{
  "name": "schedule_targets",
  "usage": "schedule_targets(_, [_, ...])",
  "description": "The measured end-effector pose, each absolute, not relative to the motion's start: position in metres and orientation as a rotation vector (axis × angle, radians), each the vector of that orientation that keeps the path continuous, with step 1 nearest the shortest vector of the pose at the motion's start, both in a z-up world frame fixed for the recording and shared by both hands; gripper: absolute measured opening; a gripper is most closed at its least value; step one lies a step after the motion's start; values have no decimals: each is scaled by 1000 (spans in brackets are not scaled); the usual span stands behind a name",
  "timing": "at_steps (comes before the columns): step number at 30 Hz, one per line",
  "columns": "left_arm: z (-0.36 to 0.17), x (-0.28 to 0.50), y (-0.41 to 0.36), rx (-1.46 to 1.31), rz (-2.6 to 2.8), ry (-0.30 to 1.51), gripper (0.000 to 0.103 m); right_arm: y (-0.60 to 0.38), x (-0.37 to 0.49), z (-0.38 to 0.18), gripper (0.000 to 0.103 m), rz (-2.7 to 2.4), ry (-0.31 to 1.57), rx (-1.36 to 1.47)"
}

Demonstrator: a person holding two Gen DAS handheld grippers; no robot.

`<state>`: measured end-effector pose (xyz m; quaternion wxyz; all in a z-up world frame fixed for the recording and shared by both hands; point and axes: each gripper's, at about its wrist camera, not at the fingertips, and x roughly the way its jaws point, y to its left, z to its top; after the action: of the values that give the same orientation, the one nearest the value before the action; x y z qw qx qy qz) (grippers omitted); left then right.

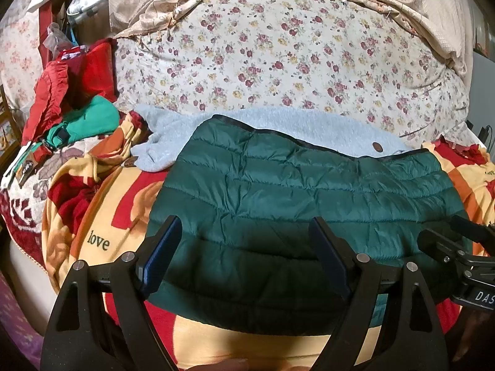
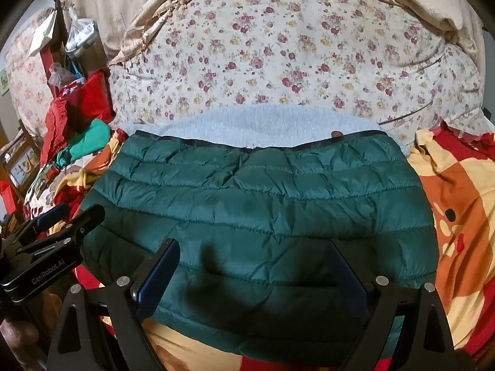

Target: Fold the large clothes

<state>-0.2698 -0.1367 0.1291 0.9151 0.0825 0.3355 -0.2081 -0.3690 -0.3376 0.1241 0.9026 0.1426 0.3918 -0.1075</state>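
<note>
A dark green quilted jacket (image 1: 294,191) (image 2: 263,210) lies folded flat on the bed, its black-trimmed edge at the far side. A light blue fleece garment (image 1: 247,123) (image 2: 247,120) lies under and behind it. My left gripper (image 1: 247,225) stands open over the jacket's near left part, nothing pinched between its blue pads. My right gripper (image 2: 253,247) stands open over the near edge further right, also holding nothing. Each gripper shows at the edge of the other's view: the right gripper (image 1: 458,247) and the left gripper (image 2: 62,219).
A red, yellow and orange blanket (image 1: 99,241) (image 2: 458,216) covers the bed. A floral quilt (image 1: 278,61) is heaped behind, with beige fringed cloth (image 1: 402,6) over it. Red and green clothes (image 1: 77,99) pile up at the left beside hanging plastic bags (image 1: 83,3).
</note>
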Motion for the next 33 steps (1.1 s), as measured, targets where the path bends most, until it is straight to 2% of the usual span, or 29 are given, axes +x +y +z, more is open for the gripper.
schedule_targets(33, [118,-261,-140,176,-432,712,84,-345,-359,118,93,-231,830,302])
